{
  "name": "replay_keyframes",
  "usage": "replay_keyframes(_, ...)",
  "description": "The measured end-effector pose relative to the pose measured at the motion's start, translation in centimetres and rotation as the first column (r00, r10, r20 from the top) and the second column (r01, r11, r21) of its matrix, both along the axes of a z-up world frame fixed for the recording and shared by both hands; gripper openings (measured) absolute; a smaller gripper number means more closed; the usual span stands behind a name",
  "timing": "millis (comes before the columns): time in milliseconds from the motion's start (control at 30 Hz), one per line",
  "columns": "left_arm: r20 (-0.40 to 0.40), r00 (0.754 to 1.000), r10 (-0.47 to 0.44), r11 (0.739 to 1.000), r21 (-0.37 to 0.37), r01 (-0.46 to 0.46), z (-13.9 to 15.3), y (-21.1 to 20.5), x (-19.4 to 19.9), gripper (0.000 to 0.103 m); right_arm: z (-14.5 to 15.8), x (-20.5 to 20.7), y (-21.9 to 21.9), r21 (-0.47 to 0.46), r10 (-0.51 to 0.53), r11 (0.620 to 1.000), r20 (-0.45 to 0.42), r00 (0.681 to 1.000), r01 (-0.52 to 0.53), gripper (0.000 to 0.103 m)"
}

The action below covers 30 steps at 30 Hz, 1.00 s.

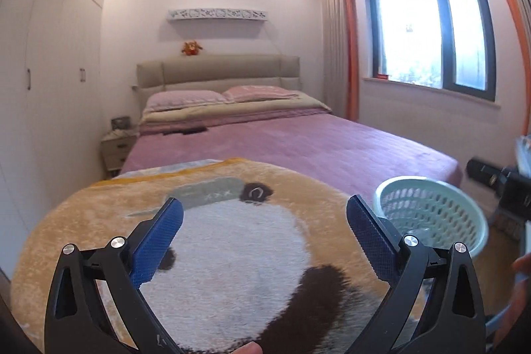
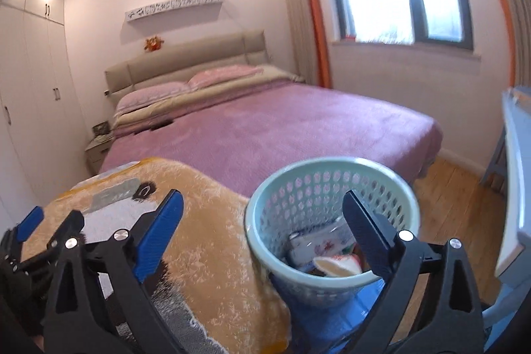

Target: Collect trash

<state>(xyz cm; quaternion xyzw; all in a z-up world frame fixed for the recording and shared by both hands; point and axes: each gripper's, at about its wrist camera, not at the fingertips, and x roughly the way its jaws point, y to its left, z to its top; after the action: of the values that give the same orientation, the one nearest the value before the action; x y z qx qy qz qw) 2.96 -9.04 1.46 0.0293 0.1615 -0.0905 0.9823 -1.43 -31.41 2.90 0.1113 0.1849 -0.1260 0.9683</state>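
Note:
A pale green perforated waste basket (image 2: 332, 163) stands at the foot of the bed, beside the panda blanket (image 2: 205, 238). Inside it lie several wrappers and bits of trash (image 2: 318, 249). My right gripper (image 2: 262, 198) is open just above the basket's near rim, with nothing between its blue pads. My left gripper (image 1: 265, 203) is open over the panda blanket (image 1: 232, 238), empty as well. The basket (image 1: 415, 179) sits to its right. The left gripper's blue tip (image 2: 30, 224) shows at the left edge of the right wrist view.
A bed with a purple cover (image 1: 298, 145) and two pink pillows fills the room's middle. White wardrobes (image 1: 49, 88) line the left wall, with a nightstand (image 1: 117, 148) beside the bed. A white furniture edge (image 2: 517, 171) stands right of the basket, above wooden floor (image 2: 454, 198).

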Motion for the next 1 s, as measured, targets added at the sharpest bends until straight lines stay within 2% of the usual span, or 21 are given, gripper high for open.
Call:
replay_keyframes(100, -0.005, 1.000, -0.009, 1.000, -0.017, 0.009, -0.8, 0.7, 0.2, 0.095, 0.3, -0.8, 0.7, -0.077, -0.058, 0.995, 0.046, 0.997, 0.062, 0.092)
replay_keyframes(200, -0.007, 1.000, -0.022, 0.999, -0.046, 0.021, -1.1, 1.4, -0.1, 0.095, 0.2, -1.0, 0.7, -0.104, -0.083, 0.991, 0.073, 0.994, 0.090, 0.093)
replay_keyframes(367, 0.002, 1.000, -0.019, 0.996, -0.088, 0.019, -1.2, 2.7, 0.1, 0.096, -0.7, -0.6, 0.2, -0.073, -0.065, 0.995, 0.054, 0.996, 0.068, 0.093)
replay_keyframes(500, -0.015, 1.000, -0.016, 0.993, -0.116, 0.014, -1.4, 3.3, 0.4, 0.096, -1.7, 0.7, 0.5, -0.071, -0.032, 0.997, 0.004, 0.999, 0.032, 0.093)
replay_keyframes(800, -0.026, 1.000, -0.001, 0.994, -0.106, -0.002, -1.6, 3.5, 0.6, 0.095, -2.4, 1.5, 0.8, -0.052, -0.003, 0.999, -0.019, 1.000, 0.002, 0.094)
replay_keyframes(900, -0.029, 1.000, 0.001, 0.994, -0.107, -0.004, -1.6, 3.5, 0.7, 0.096, -2.4, 1.7, 0.4, -0.008, 0.022, 1.000, -0.033, 0.999, -0.022, 0.095)
replay_keyframes(1000, -0.032, 0.999, 0.003, 0.994, -0.109, -0.006, -1.6, 3.5, 0.8, 0.096, -2.3, 1.6, 0.4, -0.016, 0.015, 1.000, -0.032, 0.999, -0.015, 0.095)
